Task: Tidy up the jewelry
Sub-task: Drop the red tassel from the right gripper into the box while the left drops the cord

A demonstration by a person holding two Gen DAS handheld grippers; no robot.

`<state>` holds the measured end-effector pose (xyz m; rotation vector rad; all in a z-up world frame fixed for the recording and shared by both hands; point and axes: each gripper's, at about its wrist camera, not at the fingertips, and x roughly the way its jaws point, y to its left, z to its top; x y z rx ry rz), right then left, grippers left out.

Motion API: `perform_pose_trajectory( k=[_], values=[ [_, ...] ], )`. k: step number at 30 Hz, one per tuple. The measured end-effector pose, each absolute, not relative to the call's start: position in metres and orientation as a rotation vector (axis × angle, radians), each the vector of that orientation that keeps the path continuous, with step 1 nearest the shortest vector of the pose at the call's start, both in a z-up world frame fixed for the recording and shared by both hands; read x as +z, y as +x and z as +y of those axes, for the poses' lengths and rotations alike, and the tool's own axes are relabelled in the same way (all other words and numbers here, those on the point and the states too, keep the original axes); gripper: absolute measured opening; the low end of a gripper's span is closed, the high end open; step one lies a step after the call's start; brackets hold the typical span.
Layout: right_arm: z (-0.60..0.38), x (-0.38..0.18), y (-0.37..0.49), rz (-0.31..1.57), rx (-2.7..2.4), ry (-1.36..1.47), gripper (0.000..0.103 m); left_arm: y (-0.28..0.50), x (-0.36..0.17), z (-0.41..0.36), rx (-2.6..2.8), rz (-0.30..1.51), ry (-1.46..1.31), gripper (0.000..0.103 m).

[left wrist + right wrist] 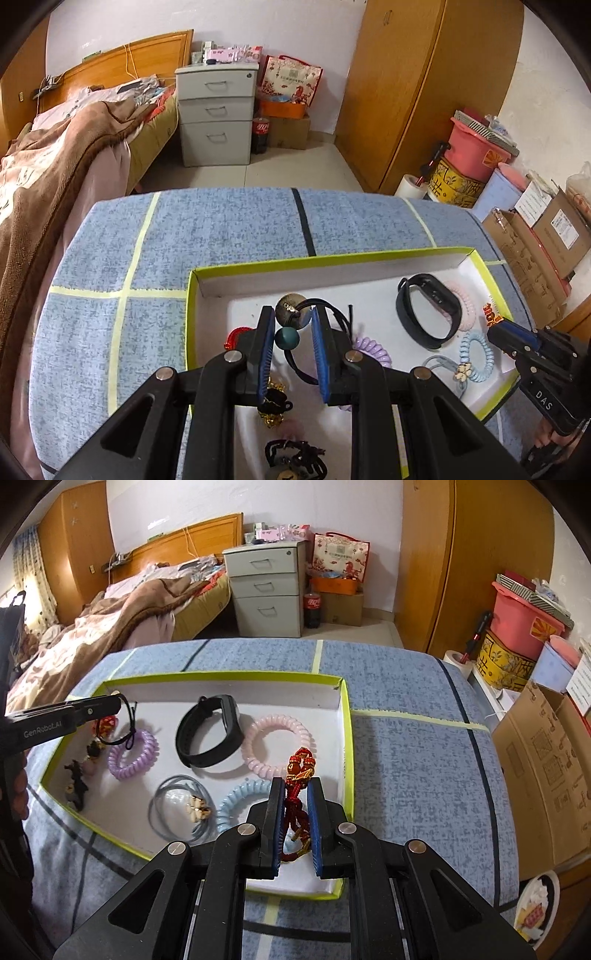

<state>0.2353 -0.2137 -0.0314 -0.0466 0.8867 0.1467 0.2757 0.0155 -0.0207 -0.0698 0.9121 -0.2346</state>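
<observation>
A home bedroom: unmade bed [74, 147], wardrobe [424, 92], drawer unit [216, 110].

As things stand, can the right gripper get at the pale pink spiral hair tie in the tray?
Probably not yet: the right gripper is shut on a red knotted cord charm. The pale pink spiral hair tie lies uncovered just ahead.

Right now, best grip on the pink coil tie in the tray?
Pinch the pink coil tie across its right arc, from above: it lies flat and that side is bare, while its left edge sits against the black wristband.
</observation>
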Motion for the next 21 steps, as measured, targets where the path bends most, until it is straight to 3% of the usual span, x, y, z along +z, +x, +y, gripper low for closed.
perform_pose_trajectory(
  k=[11,19,21],
  values=[
    [-0.2142,-0.0351,0.2374,0.899,0.147,-0.044,0.013,0.2758,-0.0285,0.0137,-0.216,0.940,-0.069,0.022],
    [-0.2151,-0.0358,0.2370,0.895,0.146,-0.050,0.016,0.2737,-0.0289,0.0135,-0.212,0.941,-0.067,0.036],
    [-0.2144,-0.0348,0.2369,0.890,0.144,-0.044,0.025,0.2729,-0.0294,0.0137,-0.210,0.946,-0.070,0.039]
  ],
)
